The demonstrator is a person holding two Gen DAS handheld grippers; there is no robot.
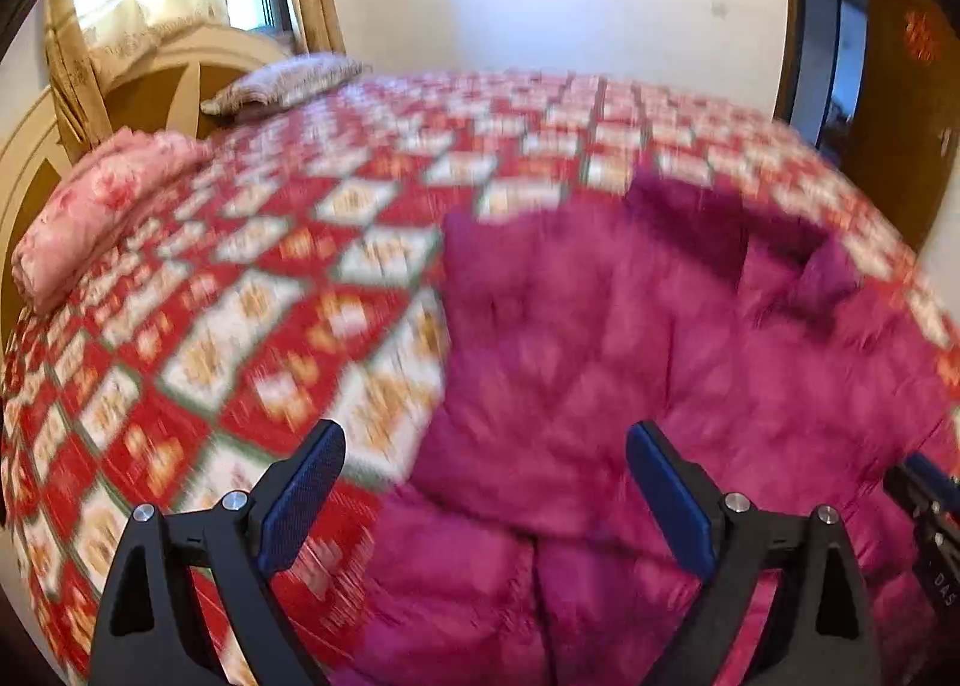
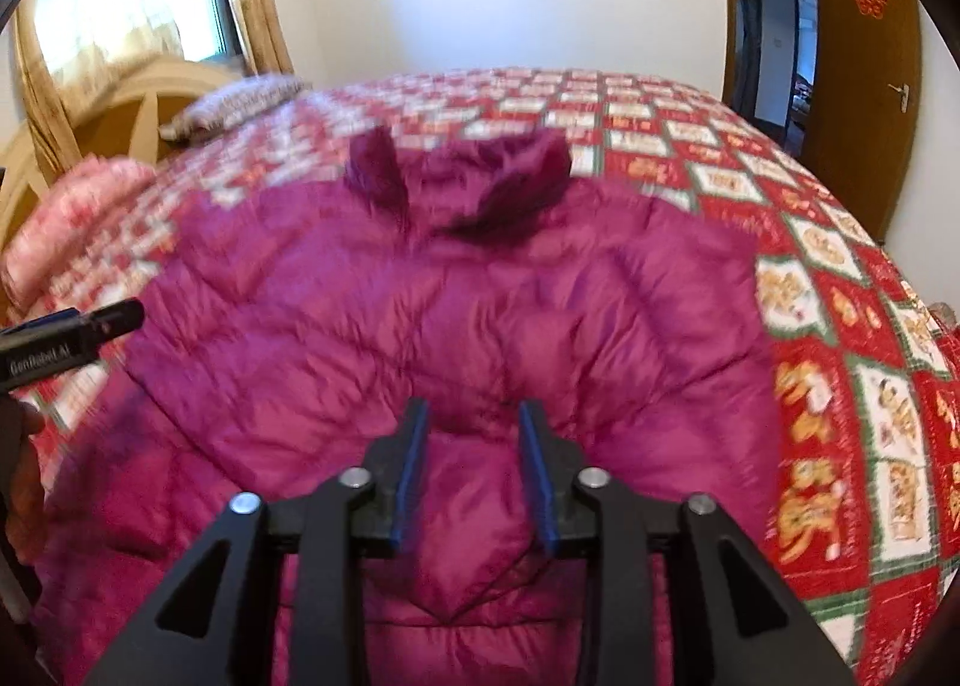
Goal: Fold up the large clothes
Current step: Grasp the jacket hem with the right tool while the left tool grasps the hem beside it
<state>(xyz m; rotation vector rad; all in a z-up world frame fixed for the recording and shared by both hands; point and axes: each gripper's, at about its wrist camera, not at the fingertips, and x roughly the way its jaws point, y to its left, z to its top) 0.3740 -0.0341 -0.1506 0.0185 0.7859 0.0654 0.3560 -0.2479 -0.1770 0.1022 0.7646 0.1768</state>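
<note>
Fingers (image 1: 306, 482) of both grippers stand open, empty, above the magenta jacket (image 2: 456, 290).

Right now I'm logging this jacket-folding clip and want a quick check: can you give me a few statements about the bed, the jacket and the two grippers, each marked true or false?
1. The magenta puffer jacket lies on a red and white patterned bedspread. True.
2. The left gripper is clamped on the jacket. False: its jaws stand wide apart with nothing pinched between them.
3. The jacket's collar points toward the far side of the bed. True.
4. The right gripper is above the bare bedspread. False: it is above the jacket, jaws parted.
5. A folded pink floral blanket lies near the headboard. True.
</note>
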